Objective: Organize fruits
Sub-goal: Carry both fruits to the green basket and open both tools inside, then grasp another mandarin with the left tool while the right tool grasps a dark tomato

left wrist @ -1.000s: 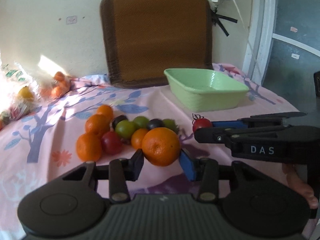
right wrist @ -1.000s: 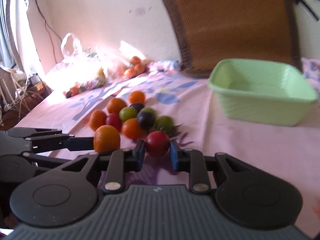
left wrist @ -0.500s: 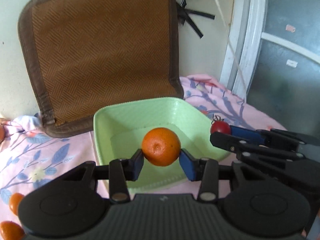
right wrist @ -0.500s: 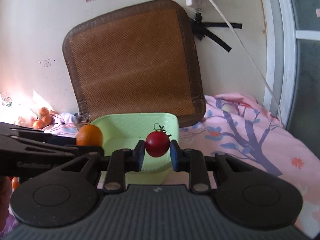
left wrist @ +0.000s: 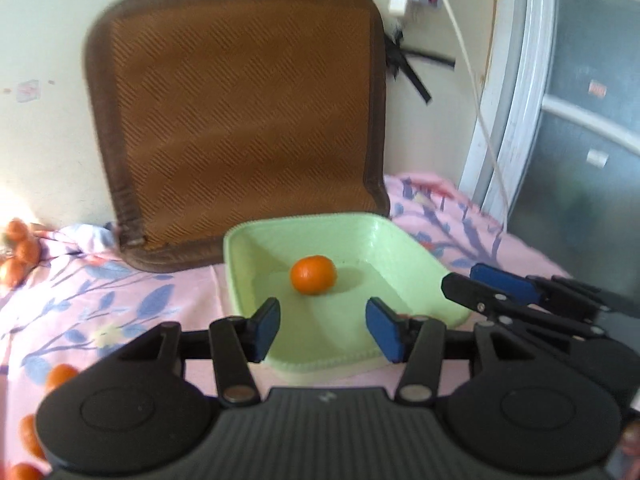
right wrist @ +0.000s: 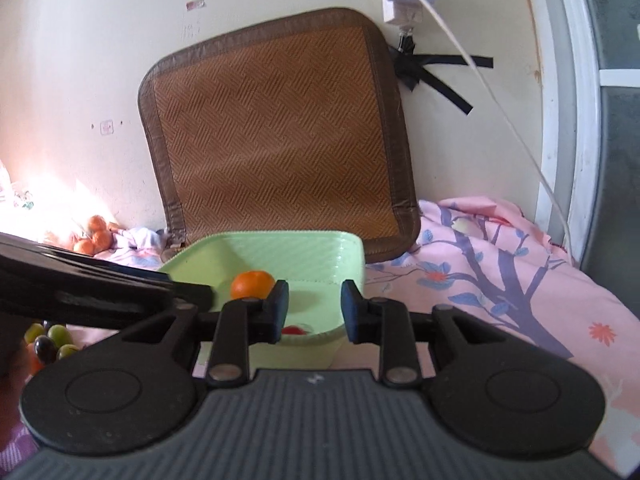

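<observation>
An orange (left wrist: 313, 280) lies loose on the floor of the light green basin (left wrist: 420, 248). My left gripper (left wrist: 322, 330) hovers over the basin's near side, its jaws opening, with nothing between the blue pads. The right gripper (right wrist: 314, 312) stands over the basin's (right wrist: 348, 248) near rim, its pads a little apart and bare. A red tomato (right wrist: 294, 330) shows just below them inside the basin, with the orange (right wrist: 252, 284) farther in. The right gripper's fingers (left wrist: 504, 286) reach in from the right in the left wrist view.
A brown woven mat (left wrist: 240, 120) leans on the wall behind the basin. A white cable (right wrist: 500, 92) hangs from a wall plug at the right, by a door frame. More fruit (right wrist: 52, 338) lies to the left on the pink floral sheet (right wrist: 500, 272), with oranges (right wrist: 94, 236) by the wall.
Both grippers swung from the fruit pile to above the basin. The orange left the left jaws and the tomato left the right jaws; both now lie in the basin.
</observation>
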A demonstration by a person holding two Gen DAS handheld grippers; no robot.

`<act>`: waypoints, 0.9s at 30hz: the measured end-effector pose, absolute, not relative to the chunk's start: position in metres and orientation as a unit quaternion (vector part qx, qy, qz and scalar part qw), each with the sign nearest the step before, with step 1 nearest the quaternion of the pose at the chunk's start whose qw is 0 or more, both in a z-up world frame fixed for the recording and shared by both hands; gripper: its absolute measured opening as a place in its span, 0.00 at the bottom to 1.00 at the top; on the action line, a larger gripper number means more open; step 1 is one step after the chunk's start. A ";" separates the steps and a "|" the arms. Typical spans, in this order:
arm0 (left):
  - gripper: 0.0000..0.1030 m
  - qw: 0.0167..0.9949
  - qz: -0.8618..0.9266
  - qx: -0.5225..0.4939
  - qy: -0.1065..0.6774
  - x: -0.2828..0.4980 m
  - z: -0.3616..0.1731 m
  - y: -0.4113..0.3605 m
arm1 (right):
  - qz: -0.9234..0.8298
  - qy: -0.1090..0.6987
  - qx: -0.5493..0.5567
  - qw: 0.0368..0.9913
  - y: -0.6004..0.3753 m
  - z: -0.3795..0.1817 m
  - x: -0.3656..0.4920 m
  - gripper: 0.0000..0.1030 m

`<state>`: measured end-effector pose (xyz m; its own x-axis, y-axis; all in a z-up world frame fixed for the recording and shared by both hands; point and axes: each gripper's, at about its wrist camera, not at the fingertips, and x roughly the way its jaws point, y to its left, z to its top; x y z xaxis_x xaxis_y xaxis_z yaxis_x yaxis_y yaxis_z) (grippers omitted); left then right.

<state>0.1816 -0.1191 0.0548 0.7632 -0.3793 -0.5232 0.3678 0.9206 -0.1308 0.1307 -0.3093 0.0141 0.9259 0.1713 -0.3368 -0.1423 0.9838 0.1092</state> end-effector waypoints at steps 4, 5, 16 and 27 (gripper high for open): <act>0.51 0.956 -0.163 -0.038 0.242 0.137 0.078 -0.057 | 0.063 0.134 0.057 0.987 -0.317 0.020 0.118 0.30; 0.52 0.961 -0.141 -0.045 0.233 0.124 0.083 -0.035 | 0.060 0.124 0.062 0.988 -0.318 0.021 0.115 0.30; 0.53 0.960 -0.007 -0.052 0.277 0.072 0.049 0.078 | 0.204 0.185 0.107 0.955 -0.263 0.028 0.082 0.30; 0.65 0.948 -0.108 -0.027 0.298 0.093 0.012 0.056 | 0.260 0.244 0.045 0.933 -0.168 0.013 0.083 0.30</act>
<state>0.0929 0.0564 0.0116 0.7990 -0.2210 -0.5592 0.1885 0.9752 -0.1161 0.0833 -0.1680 0.0131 0.7449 0.5079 -0.4326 -0.4641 0.8603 0.2110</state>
